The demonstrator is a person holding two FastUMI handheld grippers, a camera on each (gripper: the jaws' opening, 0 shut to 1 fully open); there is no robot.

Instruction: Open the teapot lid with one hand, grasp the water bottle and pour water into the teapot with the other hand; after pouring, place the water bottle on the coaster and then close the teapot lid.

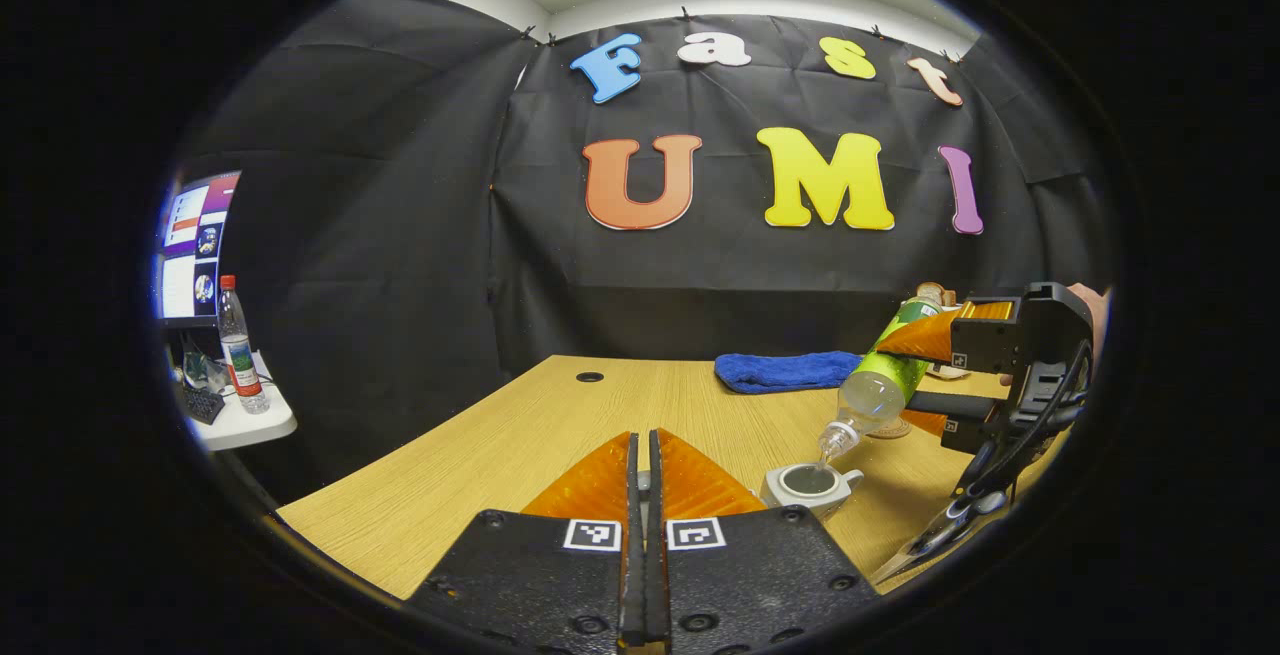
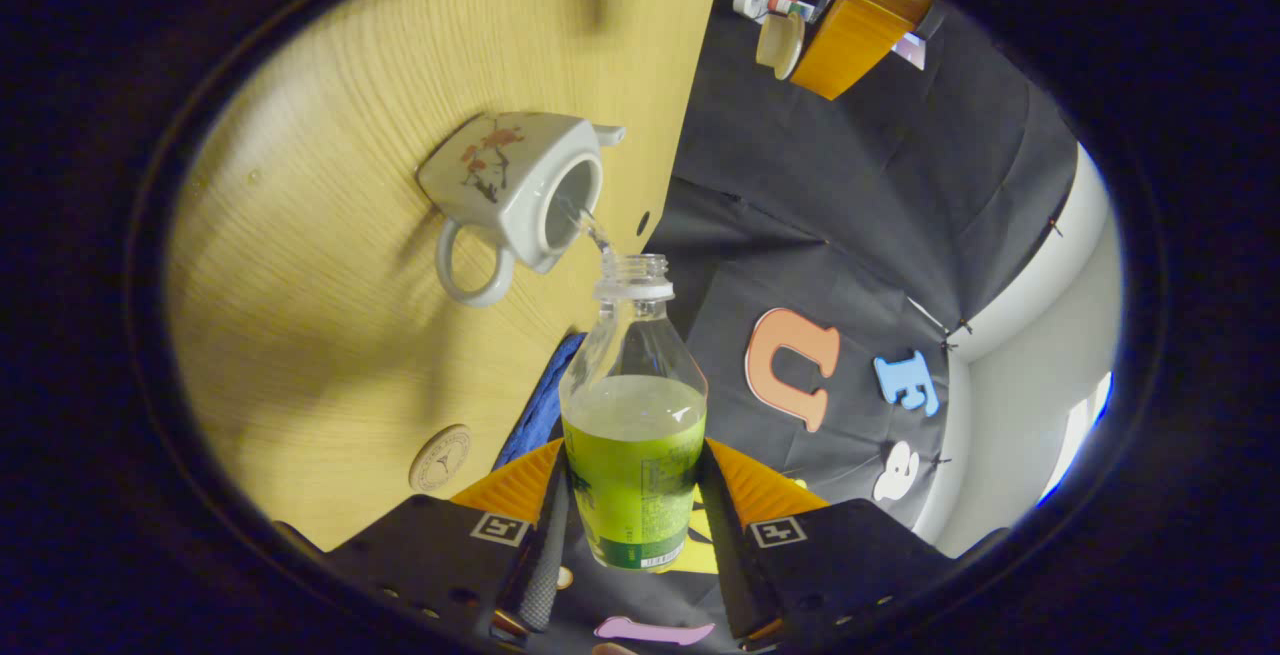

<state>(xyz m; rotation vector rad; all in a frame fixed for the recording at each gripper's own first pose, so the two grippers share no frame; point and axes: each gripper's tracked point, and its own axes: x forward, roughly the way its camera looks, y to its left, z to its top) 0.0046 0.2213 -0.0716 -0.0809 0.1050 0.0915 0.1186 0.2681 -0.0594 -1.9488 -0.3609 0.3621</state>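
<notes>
Right gripper (image 2: 632,525): jaws clamped on one clear plastic water bottle (image 2: 633,415), uncapped, tilted neck-down, a thin stream entering one glazed white teapot (image 2: 512,197), lid off, mid-desk. Left gripper (image 1: 643,480): jaws pressed together; whether anything is pinched cannot be told. One round coaster (image 2: 439,457) lies on the wood-grain desk (image 2: 330,335).

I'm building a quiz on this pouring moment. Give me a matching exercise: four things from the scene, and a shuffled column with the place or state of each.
Things:
1. water bottle
2. teapot
3. coaster
4. blue towel

Places or states:
A. lying at the far side of the table
B. lid off, taking in a thin stream
C. tilted, held between the right gripper's fingers
D. bare on the table, nothing on it

Pairs: 1-C, 2-B, 3-D, 4-A
</notes>
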